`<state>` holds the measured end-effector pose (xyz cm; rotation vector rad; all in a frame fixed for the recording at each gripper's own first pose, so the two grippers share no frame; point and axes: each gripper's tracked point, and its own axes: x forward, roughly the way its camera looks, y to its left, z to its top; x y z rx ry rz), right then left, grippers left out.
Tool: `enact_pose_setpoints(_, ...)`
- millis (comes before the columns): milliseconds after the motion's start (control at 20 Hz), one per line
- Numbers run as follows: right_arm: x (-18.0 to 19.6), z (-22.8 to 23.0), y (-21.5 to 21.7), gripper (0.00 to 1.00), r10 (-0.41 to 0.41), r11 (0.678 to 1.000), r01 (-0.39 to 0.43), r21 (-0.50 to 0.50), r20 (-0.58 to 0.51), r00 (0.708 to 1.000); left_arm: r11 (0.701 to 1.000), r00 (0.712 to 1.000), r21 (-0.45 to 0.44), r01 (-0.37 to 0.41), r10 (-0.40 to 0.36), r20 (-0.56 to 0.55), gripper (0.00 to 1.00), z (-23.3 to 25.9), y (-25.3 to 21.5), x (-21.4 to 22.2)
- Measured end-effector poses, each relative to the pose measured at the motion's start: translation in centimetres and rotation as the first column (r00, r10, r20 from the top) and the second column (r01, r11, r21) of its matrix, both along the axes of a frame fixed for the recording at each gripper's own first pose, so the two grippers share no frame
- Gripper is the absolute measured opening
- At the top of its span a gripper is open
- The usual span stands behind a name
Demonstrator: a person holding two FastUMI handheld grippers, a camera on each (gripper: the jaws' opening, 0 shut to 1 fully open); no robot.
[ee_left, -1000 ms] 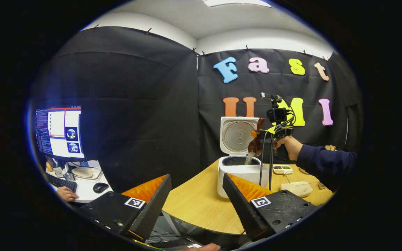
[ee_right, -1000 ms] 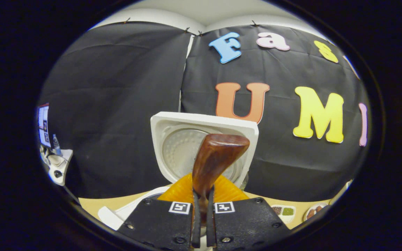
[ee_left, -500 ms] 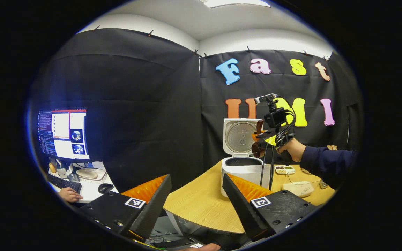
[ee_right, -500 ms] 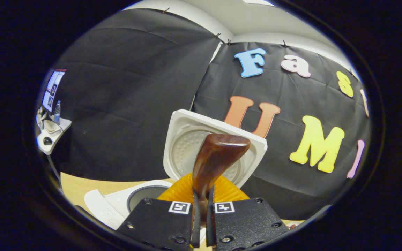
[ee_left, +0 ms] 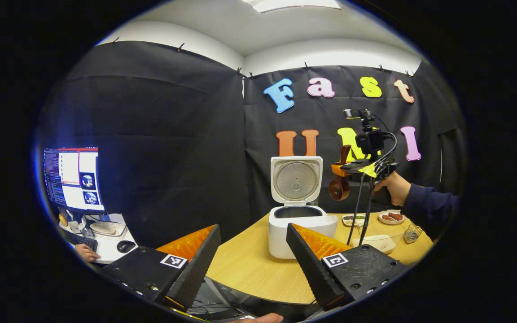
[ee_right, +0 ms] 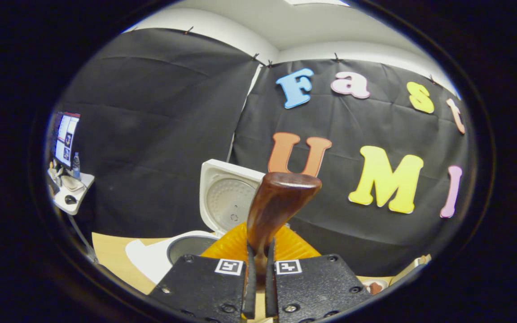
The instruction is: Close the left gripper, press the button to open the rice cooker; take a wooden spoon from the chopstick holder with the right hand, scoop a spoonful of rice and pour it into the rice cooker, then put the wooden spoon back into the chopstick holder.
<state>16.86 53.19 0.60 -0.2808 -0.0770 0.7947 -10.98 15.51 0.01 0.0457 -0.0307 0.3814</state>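
Clamping the wooden spoon [ee_right: 281, 202], the right gripper [ee_right: 258, 287] hangs beside the open rice cooker [ee_left: 301, 220].

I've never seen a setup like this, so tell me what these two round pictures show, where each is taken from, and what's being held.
A person works with two hand-held grippers, each carrying a fisheye camera. In the left gripper view, the left hand-held gripper sits open with nothing in it, facing a light wooden table. On the table stands a white rice cooker with its lid up. Farther off, a hand holds the right hand-held gripper. It is clamped on a dark brown wooden spoon, bowl hanging down beside the cooker. The right gripper view looks along that spoon's handle.
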Motion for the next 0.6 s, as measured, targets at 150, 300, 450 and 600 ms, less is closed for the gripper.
enact_pose_setpoints(150,-0.8,0.9,-5.0,0.13,-0.008,0.999,0.009,0.033,-0.021,1.0,0.999,0.999,0.007,0.038,-0.038,0.005,0.94,0.2,-2.1,1.4)
enact_pose_setpoints(300,-2.0,2.7,-10.4,0.14,-0.033,0.997,0.032,0.065,0.004,0.999,0.997,0.997,0.016,0.072,-0.072,0.005,0.94,0.4,-3.5,3.4)
enact_pose_setpoints(450,-2.6,3.3,-15.6,0.14,-0.092,0.991,0.089,0.103,0.025,0.995,0.994,0.994,0.024,0.106,-0.107,0.013,0.94,0.9,-5.3,5.1)
enact_pose_setpoints(600,-2.9,3.0,-20.5,0.14,-0.186,0.974,0.183,0.132,0.007,0.983,0.988,0.988,0.039,0.152,-0.153,0.028,0.94,1.5,-7.7,7.0)
